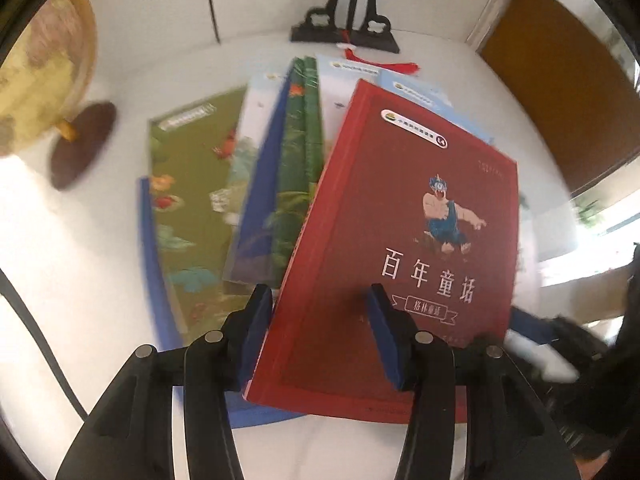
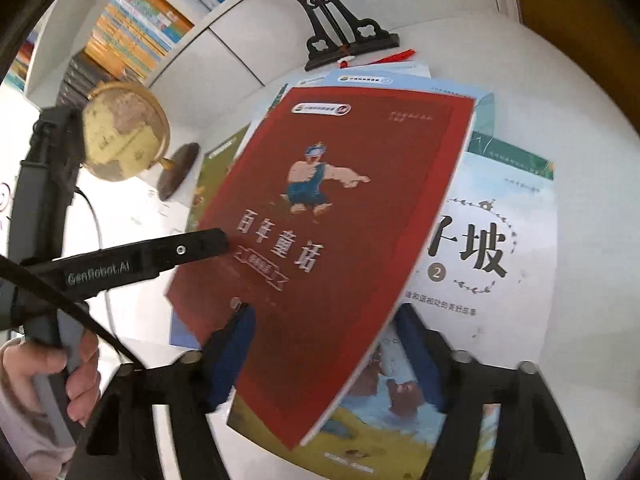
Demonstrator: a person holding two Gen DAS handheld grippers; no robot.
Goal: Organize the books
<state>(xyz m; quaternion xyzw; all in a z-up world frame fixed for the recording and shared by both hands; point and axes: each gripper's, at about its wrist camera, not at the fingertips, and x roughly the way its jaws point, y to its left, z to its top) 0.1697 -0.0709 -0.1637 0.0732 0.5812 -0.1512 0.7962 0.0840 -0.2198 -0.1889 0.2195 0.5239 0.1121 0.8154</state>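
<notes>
- Globe: stands on its dark round foot at the far left of my white table.
- Green book: lies flat, partly under a fanned pile of other books.
- My left gripper: fingers spread apart. The left pad sits just off the red book's spine edge; the right pad is over its cover. I cannot tell whether either pad touches.
- Red book: topmost of the pile, near edge tilted up; in the right wrist view it slants over the white book.
- My right gripper: fingers apart, either side of the red book's lower corner; contact not discernible.
- Black stand: at the table's back, a red tassel beside it.
</notes>
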